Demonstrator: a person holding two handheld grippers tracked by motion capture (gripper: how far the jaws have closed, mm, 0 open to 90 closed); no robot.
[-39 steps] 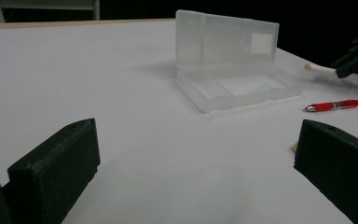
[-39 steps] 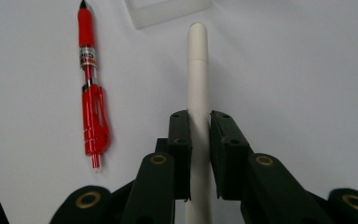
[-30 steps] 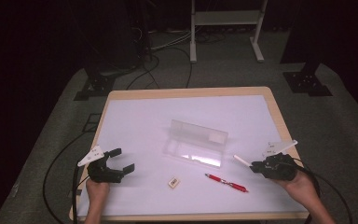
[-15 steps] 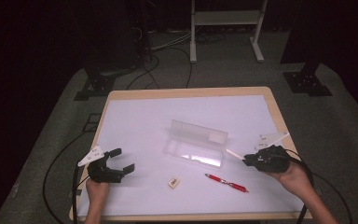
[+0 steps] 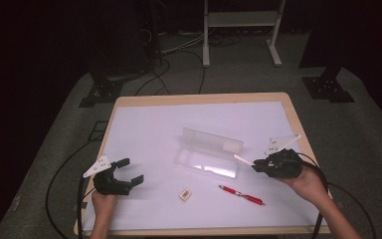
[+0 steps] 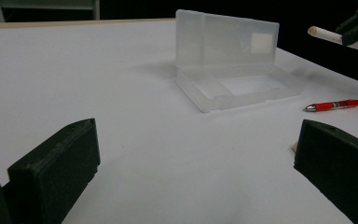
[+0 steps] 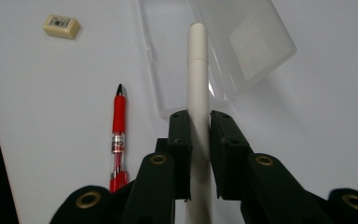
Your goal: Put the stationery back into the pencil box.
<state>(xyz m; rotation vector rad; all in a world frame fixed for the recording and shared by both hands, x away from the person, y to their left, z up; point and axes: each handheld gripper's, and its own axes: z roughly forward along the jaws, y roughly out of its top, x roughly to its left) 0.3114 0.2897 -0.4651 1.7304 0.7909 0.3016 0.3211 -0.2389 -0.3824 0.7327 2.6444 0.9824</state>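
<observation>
A clear plastic pencil case [image 5: 209, 152] lies open in the middle of the white table top, its lid standing up [image 6: 226, 39]. My right gripper [image 5: 258, 165] hovers just right of the case, shut on a white pen [image 7: 199, 98] whose tip points toward the case; the pen [image 5: 242, 160] sticks out to the left. A red pen [image 5: 241, 194] lies on the table in front of the case, also seen beside my right jaws [image 7: 118, 135]. A small beige eraser [image 5: 185, 194] lies left of it. My left gripper [image 5: 130, 171] rests at the front left, open and empty.
The white sheet [image 5: 144, 129] covers a wooden table with a light rim [image 5: 199, 99]. Black cables trail off both grippers over the table's front corners. A white metal stand [image 5: 238, 20] and more cables are on the floor beyond the far edge.
My right gripper has carried the white pen up and to the left, closer to the open case. The left gripper has stayed where it was.
</observation>
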